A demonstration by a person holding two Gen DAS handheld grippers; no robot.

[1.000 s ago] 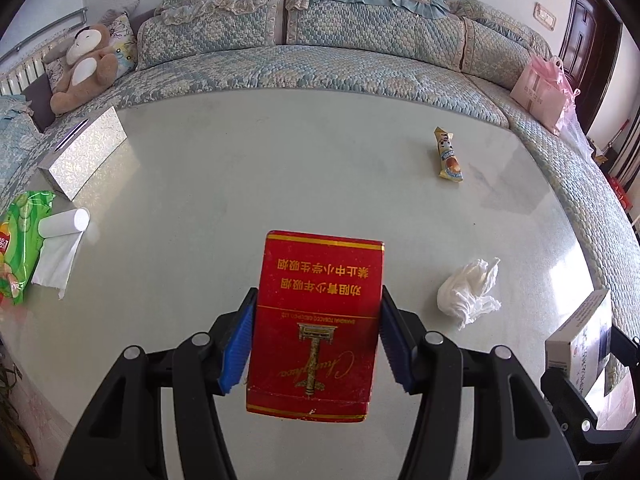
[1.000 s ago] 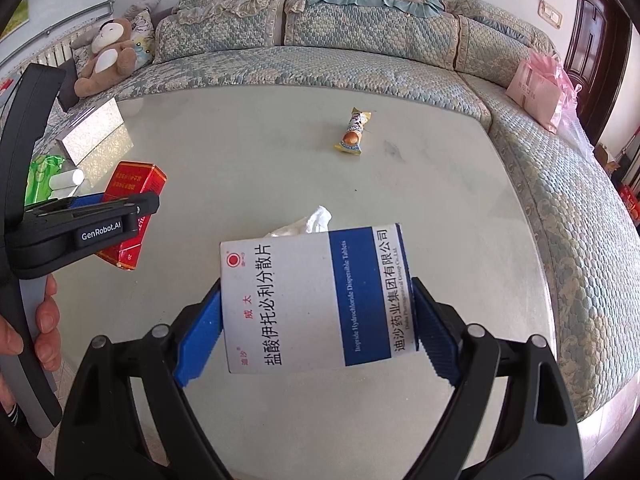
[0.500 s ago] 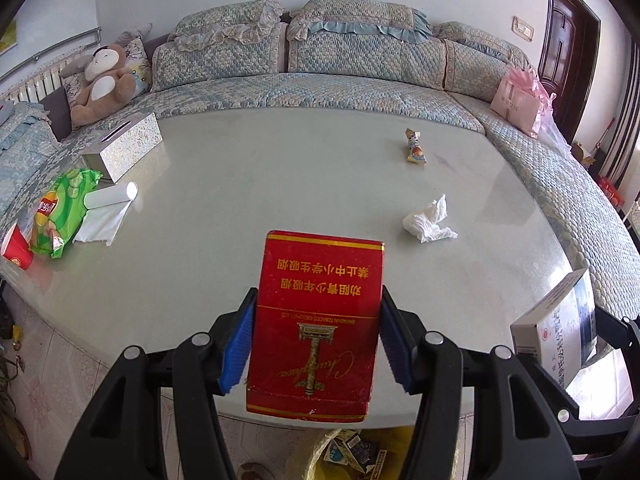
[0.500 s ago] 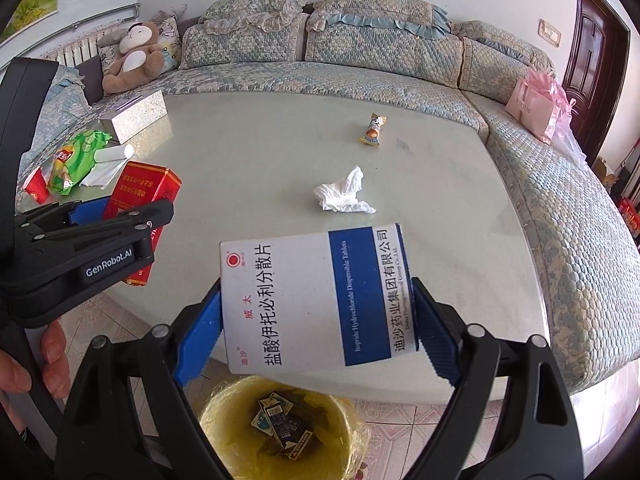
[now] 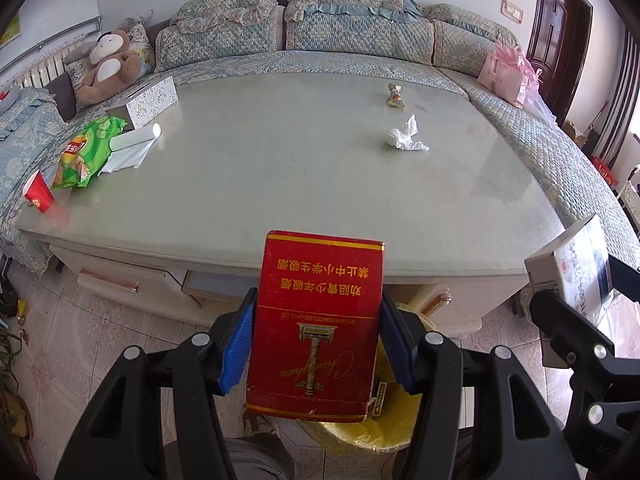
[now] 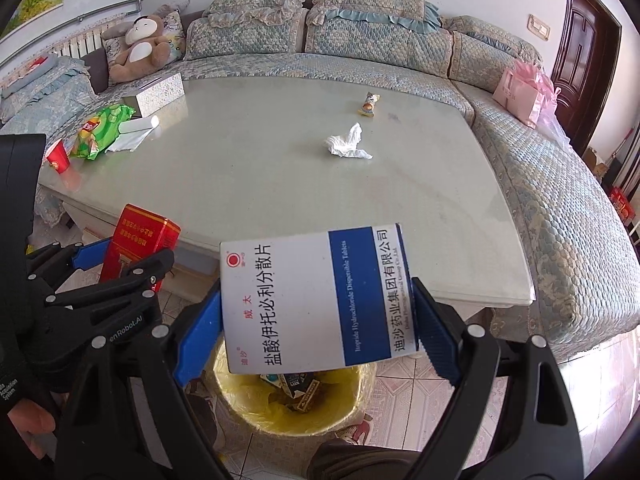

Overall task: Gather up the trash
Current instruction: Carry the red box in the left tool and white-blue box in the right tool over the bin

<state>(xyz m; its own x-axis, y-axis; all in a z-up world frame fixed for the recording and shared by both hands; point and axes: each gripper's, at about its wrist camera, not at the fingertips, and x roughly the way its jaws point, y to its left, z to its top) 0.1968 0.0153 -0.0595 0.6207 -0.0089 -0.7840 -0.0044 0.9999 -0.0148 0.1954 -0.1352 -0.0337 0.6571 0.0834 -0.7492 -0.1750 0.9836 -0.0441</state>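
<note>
Your left claw (image 5: 314, 344) is clamped about half-wide on the red pack (image 5: 316, 320), blue pads pressed flat on its two long sides so it hangs upright at bottom centre of the left view. Your right claw (image 6: 318, 320) is spread much wider because the white box (image 6: 316, 300) is gripped across its length, slightly tilted. Both loads sit off the table (image 6: 280, 184), low in frame and above the yellow-lined bin (image 6: 296, 400), which shows just beneath the box and behind the pack; that looks like the reason you hold them there, ready to drop. Left on the table, right of centre: a crumpled tissue (image 6: 346, 146) and, beyond it, a small wrapper (image 6: 369, 105). I would judge those come next.
</note>
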